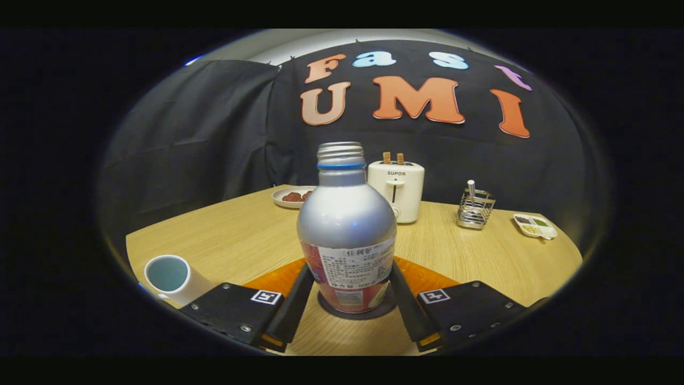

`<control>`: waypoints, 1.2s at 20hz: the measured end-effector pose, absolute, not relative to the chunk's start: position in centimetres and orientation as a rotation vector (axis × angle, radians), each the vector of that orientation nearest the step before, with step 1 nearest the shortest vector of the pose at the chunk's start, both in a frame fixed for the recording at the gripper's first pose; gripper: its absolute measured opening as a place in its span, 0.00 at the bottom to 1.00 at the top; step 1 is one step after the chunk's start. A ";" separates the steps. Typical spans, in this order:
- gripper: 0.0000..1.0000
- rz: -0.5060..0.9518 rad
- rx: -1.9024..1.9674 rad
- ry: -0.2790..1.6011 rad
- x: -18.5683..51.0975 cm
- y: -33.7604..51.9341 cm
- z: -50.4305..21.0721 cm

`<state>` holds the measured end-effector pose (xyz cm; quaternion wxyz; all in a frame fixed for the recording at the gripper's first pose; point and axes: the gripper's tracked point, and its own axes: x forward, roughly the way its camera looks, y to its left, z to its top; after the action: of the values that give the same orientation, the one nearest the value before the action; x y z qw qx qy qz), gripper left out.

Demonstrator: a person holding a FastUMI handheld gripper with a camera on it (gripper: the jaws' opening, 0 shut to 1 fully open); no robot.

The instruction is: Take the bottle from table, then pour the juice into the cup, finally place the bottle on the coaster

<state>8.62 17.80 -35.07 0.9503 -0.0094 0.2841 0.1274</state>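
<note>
Claw [350, 299] fingers press both sides of a silver bottle [346, 235], uncapped, blue neck ring, red-and-white label. It stands upright, seemingly on a dark coaster [354, 314]. Left sits a white cup [170, 277]; beyond, a toaster [398, 190] marked SUPOR.

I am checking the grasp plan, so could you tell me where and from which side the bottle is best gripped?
Grip the bottle low on its straight labelled body, coming in level from the front. It stands upright and its shoulder tapers above. The gripper has one finger on each side there, seemingly touching.
</note>
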 end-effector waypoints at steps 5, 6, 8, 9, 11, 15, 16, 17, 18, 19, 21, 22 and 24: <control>0.78 0.265 -0.023 0.552 8.8 17.8 -35.2; 0.79 0.263 -0.024 0.543 8.9 17.6 -35.1; 0.79 0.263 -0.007 0.545 9.0 17.5 -35.3; 0.79 0.264 0.003 0.546 9.0 17.4 -35.4; 0.79 0.259 0.004 0.563 8.9 17.1 -35.7; 0.86 0.258 0.029 0.540 8.5 16.6 -34.3; 0.89 0.256 0.035 0.519 8.4 16.3 -33.5; 0.91 0.257 0.042 0.501 8.2 16.0 -32.6; 0.94 0.259 0.055 0.480 7.9 15.7 -31.5; 0.95 0.258 0.066 0.459 7.6 15.2 -30.2; 0.98 0.259 0.089 0.392 7.2 14.1 -27.1; 0.97 0.252 0.096 0.354 6.9 13.3 -25.4; 0.97 0.221 0.107 0.307 6.5 11.5 -22.4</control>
<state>6.54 11.49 -22.37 0.9808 0.0530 0.1526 0.1096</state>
